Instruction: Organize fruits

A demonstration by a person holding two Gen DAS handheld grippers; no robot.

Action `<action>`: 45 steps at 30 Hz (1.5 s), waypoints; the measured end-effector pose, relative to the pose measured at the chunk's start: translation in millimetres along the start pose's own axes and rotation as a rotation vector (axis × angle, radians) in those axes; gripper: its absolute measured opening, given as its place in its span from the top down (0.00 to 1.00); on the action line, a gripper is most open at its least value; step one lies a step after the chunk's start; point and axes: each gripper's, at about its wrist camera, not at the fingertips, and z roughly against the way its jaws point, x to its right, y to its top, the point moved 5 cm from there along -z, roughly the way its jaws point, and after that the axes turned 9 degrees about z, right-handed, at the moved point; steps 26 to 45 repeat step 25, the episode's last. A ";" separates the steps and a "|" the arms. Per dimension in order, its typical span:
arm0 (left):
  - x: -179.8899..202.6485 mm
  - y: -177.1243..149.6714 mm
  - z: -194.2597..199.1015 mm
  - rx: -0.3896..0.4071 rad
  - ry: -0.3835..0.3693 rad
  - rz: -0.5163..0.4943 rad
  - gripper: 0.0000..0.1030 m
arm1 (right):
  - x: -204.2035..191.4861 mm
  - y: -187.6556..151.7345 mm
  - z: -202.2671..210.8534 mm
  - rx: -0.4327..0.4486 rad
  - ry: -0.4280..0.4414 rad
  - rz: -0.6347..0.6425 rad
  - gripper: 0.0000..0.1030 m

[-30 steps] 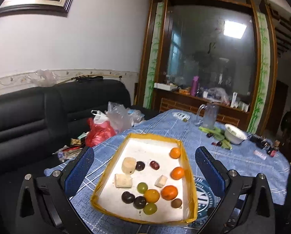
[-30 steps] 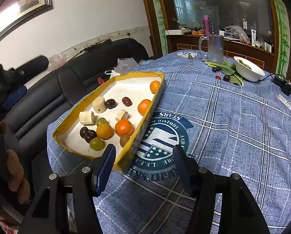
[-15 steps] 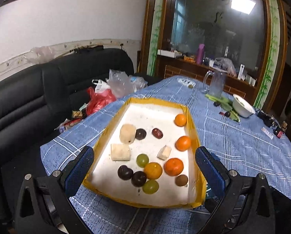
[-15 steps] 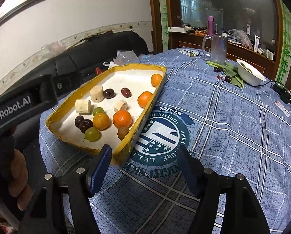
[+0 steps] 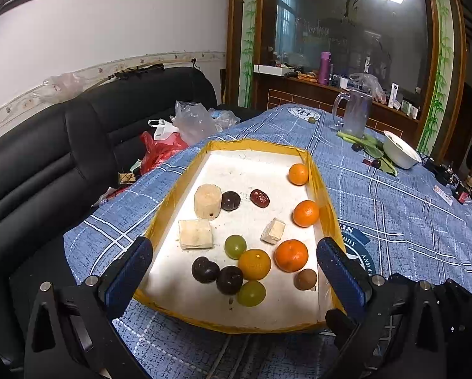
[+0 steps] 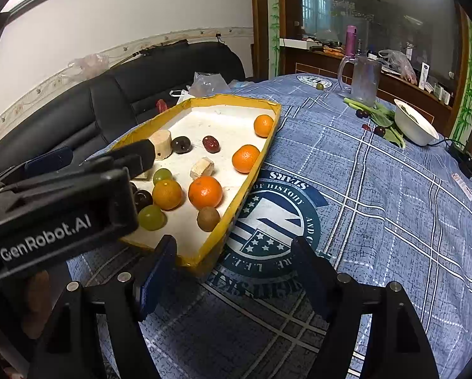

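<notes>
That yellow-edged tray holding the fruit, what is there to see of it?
The tray is a shallow rectangle with low yellow walls and a white, grainy floor that looks like foam. It lies flat on the blue checked tablecloth near the sofa-side edge, partly covering a round emblem. Oranges, grapes, dark fruits and pale chunks lie loose inside. Neither gripper touches it.

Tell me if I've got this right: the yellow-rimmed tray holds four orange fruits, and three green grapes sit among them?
Not quite. The tray holds two green grapes, not three; the left wrist view shows them plainly. Four orange fruits is right.
</notes>
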 end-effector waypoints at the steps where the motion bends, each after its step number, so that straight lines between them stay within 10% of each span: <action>1: 0.3 0.0 -0.5 -0.002 0.000 0.002 0.00 | -0.5 0.4 -0.6 -0.001 0.001 0.002 0.23; 45: -3.9 -4.7 0.4 -0.057 -0.009 0.020 0.00 | -3.8 7.0 1.9 0.010 -0.044 0.006 0.20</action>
